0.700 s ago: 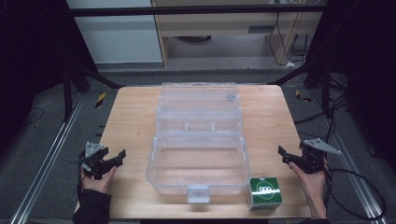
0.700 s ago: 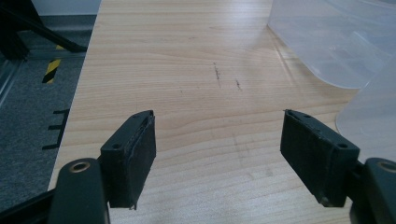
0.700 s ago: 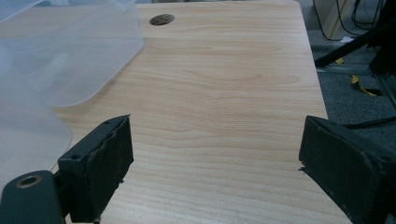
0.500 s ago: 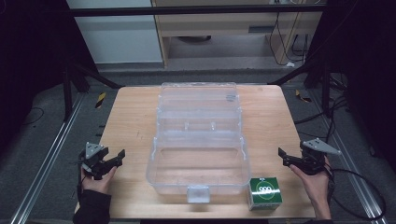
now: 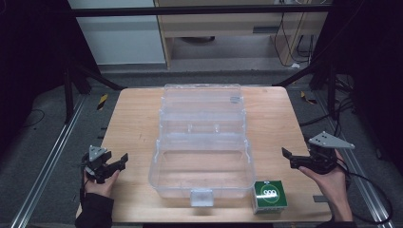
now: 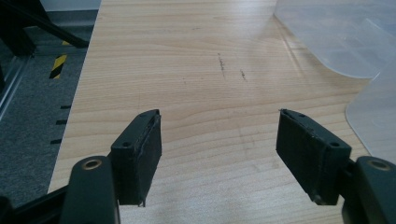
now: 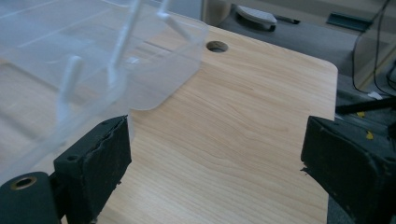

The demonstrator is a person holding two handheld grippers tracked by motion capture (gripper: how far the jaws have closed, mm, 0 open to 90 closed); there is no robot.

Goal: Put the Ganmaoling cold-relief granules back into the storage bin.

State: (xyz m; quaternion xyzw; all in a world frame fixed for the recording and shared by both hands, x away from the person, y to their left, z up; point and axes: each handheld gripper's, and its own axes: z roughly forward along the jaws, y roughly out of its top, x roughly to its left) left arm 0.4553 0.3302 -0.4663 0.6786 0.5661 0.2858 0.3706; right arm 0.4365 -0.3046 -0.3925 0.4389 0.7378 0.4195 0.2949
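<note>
A clear plastic storage box [image 5: 202, 164] stands open in the middle of the wooden table [image 5: 133, 123], its lid [image 5: 202, 102] laid back toward the far side. A small green box [image 5: 269, 195] sits at the near edge, right of the clear box's front latch [image 5: 201, 196]. My left gripper [image 5: 119, 164] is open over the table's near left part, nothing between its jaws; the left gripper view has the box's rounded edge [image 6: 373, 102] at its right. My right gripper [image 5: 289, 157] is open near the table's right edge, empty. The box corner [image 7: 154, 70] lies ahead and left of it.
A round cable hole [image 7: 217, 46] is cut in the table beyond the box in the right gripper view. Metal rails [image 5: 47, 161] and dark floor flank the table. Cabinets and cables [image 5: 294, 28] stand behind it. Bare wood lies left and right of the box.
My right gripper has shifted slightly. The left gripper, the clear box and the green box have stayed where they were.
</note>
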